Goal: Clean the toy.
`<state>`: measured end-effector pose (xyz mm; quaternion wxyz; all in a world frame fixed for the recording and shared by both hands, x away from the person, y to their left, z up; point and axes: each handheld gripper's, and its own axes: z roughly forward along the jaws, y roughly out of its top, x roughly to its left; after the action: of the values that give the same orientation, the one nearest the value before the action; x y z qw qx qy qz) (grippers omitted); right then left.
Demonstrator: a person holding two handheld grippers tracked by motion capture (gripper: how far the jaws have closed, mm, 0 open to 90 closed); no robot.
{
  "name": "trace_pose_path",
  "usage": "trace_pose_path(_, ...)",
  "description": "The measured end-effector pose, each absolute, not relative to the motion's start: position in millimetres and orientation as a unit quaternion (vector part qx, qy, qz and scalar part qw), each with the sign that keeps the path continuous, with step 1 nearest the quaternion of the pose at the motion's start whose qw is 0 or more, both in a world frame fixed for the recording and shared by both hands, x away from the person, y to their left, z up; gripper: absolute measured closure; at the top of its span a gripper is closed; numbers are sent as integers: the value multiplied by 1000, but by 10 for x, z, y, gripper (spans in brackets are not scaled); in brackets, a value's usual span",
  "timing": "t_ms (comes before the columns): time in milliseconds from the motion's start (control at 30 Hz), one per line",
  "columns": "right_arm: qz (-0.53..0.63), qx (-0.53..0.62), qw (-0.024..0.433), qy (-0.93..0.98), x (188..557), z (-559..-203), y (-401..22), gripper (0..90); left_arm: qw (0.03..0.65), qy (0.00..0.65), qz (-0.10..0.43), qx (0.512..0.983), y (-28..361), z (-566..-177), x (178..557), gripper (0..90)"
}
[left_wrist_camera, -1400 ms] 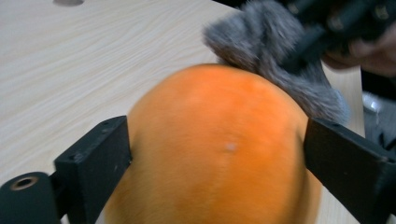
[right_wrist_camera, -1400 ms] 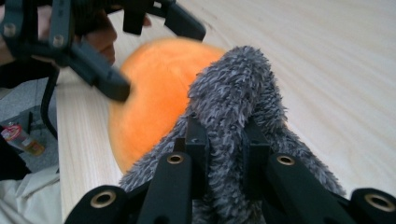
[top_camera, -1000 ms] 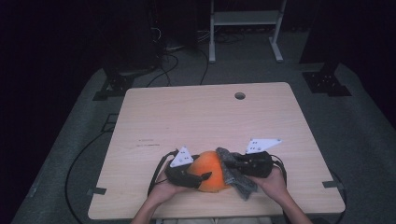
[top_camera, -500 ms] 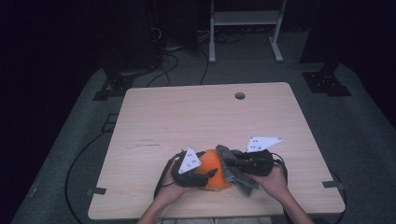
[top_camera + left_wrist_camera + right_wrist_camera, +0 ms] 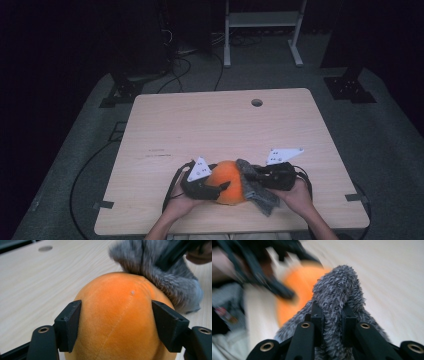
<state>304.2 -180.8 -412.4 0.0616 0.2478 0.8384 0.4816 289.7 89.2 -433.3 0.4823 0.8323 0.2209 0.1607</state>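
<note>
Orange plush ball (image 5: 117, 322) between left tool (image 5: 116, 325)

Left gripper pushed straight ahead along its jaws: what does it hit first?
Nothing to travel to: the orange plush ball already sits between the left gripper jaws, which have just been closing on it. Beyond the ball, probably the grey fuzzy cloth draped over its far side.

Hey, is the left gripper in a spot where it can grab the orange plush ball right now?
Probably yes. The left gripper already has the orange plush ball between its jaws, which have just been closing in; nothing sits between pads and plush.
</note>
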Motion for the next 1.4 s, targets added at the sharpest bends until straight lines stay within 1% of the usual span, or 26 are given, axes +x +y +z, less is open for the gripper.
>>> trace_pose_path(100,497,228,72,834,3013,-4011,-1708,761,480,200,176,836,812,-4308,2837,281)
trace_pose_path(200,482,232,63,843,3051,-4123,-1704,763,477,205,166,838,860,-4324,2856,261)
trace_pose_path(333,456,254,59,851,3080,-4178,-1835,764,483,211,158,835,879,-4339,2871,263)
trace_pose_path(400,474,247,62,843,3050,-4127,-1830,763,480,203,166,837,841,-4328,2856,263)
trace_pose_path(533,501,209,69,837,2989,-3987,-1655,761,477,190,172,841,795,-4313,2817,252)
trace_pose_path(567,492,206,75,842,2990,-4002,-1618,761,479,192,166,840,811,-4310,2823,238)
trace_pose_path(600,485,206,74,847,2995,-4032,-1605,762,483,195,154,839,842,-4306,2844,199)
trace_pose_path(667,475,207,68,853,3006,-4080,-1624,764,498,214,118,832,908,-4307,2916,132)
trace_pose_path(700,469,207,70,856,2999,-4092,-1636,764,500,230,103,829,934,-4317,2955,111)
trace_pose_path(733,463,209,73,858,2994,-4100,-1651,764,497,245,90,828,946,-4335,2990,94)
trace_pose_path(800,451,212,74,864,3001,-4114,-1685,764,495,257,76,827,962,-4365,3022,94)
trace_pose_path(833,445,215,74,866,3003,-4118,-1699,763,491,255,83,829,966,-4363,3012,121)
trace_pose_path(867,446,217,73,865,3000,-4113,-1711,764,488,252,95,831,958,-4356,2995,179)
trace_pose_path(933,452,213,80,862,2967,-4069,-1696,763,482,224,148,834,909,-4315,2907,259)
trace_pose_path(967,470,206,81,855,2945,-4015,-1678,763,485,213,163,832,879,-4298,2877,289)
trace_pose_path(1033,493,200,82,843,2934,-3935,-1641,763,486,189,206,828,779,-4241,2793,307)
trace_pose_path(1100,495,195,97,841,2937,-3896,-1609,762,471,177,230,833,735,-4221,2764,304)
trace_pose_path(1133,491,194,95,844,2954,-3913,-1612,762,469,176,229,834,744,-4230,2769,296)
trace_pose_path(1167,483,201,94,847,2976,-3958,-1627,764,475,180,222,832,757,-4242,2779,269)
trace_pose_path(1200,478,204,93,849,2994,-3996,-1638,766,479,185,209,832,794,-4255,2806,236)
trace_pose_path(1233,467,211,85,855,3017,-4056,-1664,766,485,194,199,830,819,-4262,2824,181)
trace_pose_path(1300,461,219,78,857,3033,-4119,-1710,766,495,221,170,823,905,-4275,2896,116)
trace_pose_path(1333,460,220,77,857,3036,-4125,-1729,766,496,238,153,821,939,-4288,2938,94)
trace_pose_path(1400,449,223,82,861,3022,-4127,-1742,766,502,266,121,814,1000,-4324,3013,83)
